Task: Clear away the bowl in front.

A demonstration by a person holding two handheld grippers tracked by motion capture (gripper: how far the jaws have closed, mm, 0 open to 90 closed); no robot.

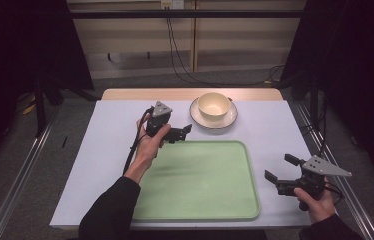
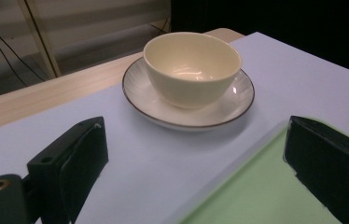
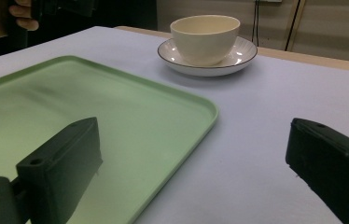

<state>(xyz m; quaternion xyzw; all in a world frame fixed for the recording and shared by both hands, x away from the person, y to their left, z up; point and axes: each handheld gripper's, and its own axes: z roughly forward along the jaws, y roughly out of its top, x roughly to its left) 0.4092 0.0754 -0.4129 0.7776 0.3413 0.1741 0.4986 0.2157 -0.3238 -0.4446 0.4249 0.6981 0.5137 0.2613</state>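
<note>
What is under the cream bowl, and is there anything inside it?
The cream bowl sits on a white saucer with a dark rim. The part of the inside that shows is empty; the very bottom is hidden by its near wall.

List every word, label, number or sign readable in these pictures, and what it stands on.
None can be read. The bowl, saucer, green tray, table, left gripper and right gripper bear no visible text. The wall socket plates are too small to read.

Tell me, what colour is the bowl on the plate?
The bowl is cream, clearest in the left gripper view.
</note>
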